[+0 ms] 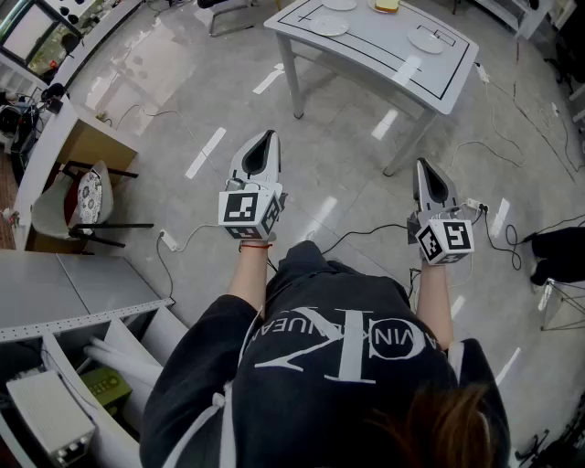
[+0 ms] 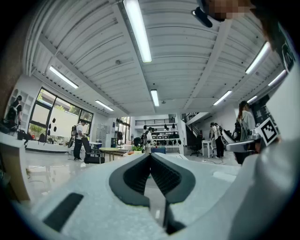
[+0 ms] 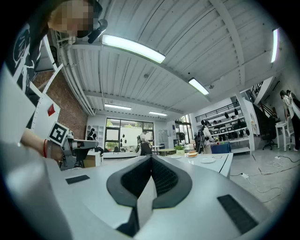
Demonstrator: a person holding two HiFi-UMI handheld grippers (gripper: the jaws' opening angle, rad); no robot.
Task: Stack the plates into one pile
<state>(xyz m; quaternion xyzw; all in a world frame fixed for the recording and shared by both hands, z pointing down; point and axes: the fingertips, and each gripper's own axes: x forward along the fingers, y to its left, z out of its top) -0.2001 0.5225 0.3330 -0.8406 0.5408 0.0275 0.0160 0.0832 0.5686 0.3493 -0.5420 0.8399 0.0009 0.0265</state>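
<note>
The right gripper (image 3: 151,157) points level across a bright workroom, its jaws pressed together with nothing between them. Beyond it to the right, a white table (image 3: 226,164) carries plates (image 3: 207,160) lying apart. At left, a hand holds the left gripper (image 3: 96,142).

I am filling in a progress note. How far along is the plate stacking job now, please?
Done: nothing yet; the left plate and the right plate lie apart on the white table. In hand: nothing; the left claw and the right claw are shut and empty, over the floor, short of the table. Left: all the stacking.
</note>
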